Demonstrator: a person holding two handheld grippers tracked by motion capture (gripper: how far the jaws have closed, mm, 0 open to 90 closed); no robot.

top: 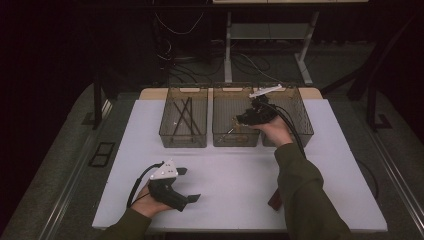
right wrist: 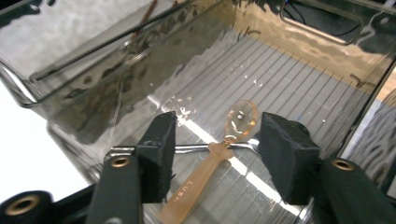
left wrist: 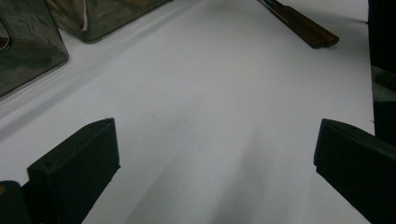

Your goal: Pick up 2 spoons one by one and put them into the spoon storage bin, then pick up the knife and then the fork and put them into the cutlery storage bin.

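My right gripper [top: 242,119] hangs over the middle bin [top: 235,90] of three smoky clear bins at the back of the white table [top: 240,170]. In the right gripper view its jaws [right wrist: 219,135] stand open inside the bin [right wrist: 303,56]. A translucent amber spoon [right wrist: 233,126] lies between the pads, and neither pad touches it. The spoon rests across a thin metal utensil [right wrist: 187,148] on the ribbed floor. My left gripper [top: 189,184] rests open at the front left of the table, with bare table between its jaws [left wrist: 215,154].
The left bin [top: 184,90] holds dark crossed sticks [top: 185,117]. The right bin [top: 300,117] stands behind my right hand. A pair of dark brown sticks [left wrist: 303,28] lies on the table near my right forearm [top: 300,190]. Table legs and cables fill the floor behind.
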